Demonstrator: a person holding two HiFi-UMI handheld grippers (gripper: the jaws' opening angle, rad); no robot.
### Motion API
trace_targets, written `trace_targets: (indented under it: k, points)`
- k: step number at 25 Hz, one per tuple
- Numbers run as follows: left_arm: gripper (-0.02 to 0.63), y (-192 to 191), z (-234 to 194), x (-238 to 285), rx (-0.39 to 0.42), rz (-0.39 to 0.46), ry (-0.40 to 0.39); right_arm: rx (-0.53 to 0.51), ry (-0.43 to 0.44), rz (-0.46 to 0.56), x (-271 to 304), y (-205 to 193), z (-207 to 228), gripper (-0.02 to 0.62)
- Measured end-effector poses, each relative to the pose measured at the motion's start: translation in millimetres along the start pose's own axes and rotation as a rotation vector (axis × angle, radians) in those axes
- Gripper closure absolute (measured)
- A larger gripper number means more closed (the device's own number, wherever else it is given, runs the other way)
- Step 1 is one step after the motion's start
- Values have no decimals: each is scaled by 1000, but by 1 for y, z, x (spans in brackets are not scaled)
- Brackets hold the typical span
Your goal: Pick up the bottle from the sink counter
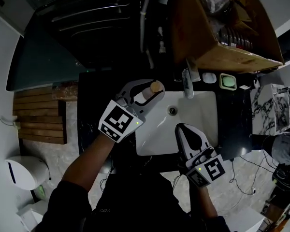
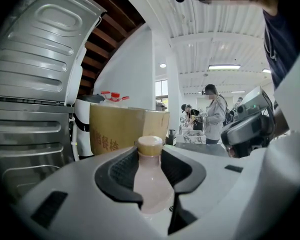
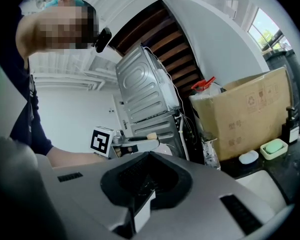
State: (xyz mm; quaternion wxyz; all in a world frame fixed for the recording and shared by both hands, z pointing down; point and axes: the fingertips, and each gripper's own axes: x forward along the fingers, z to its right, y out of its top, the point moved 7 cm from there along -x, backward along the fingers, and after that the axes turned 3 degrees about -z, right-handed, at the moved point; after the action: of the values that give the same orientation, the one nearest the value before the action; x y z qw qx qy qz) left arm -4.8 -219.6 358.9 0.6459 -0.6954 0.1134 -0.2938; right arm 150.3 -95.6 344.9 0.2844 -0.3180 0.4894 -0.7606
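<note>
A small bottle (image 1: 146, 95) with pale pinkish contents and a tan cap (image 1: 156, 86) is held off the counter, above the left edge of the white sink (image 1: 205, 111). My left gripper (image 1: 152, 90) is shut on it. In the left gripper view the bottle (image 2: 152, 181) stands upright between the dark pads (image 2: 121, 171), its cap just above them. Over the sink's front part my right gripper (image 1: 181, 128) is shut with nothing in it; its tips (image 3: 149, 155) meet. From the right gripper view the bottle's cap (image 3: 151, 135) shows at the left.
A faucet (image 1: 187, 81), a white soap (image 1: 209, 77) and a green soap dish (image 1: 227, 82) line the back of the dark counter (image 1: 94, 98). A big cardboard box (image 1: 222, 28) stands behind them. A ribbed metal appliance (image 2: 35, 84) rises at the left. People stand far off (image 2: 213, 111).
</note>
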Motion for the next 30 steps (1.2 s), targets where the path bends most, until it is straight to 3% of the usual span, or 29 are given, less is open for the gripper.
trace_targets:
  k: [14, 30]
  points:
    - [465, 23, 25, -58, -14, 19, 6, -54, 16, 37, -8, 21, -27, 575]
    - [465, 16, 27, -110, -40, 18, 23, -54, 58, 77, 5, 35, -61, 575]
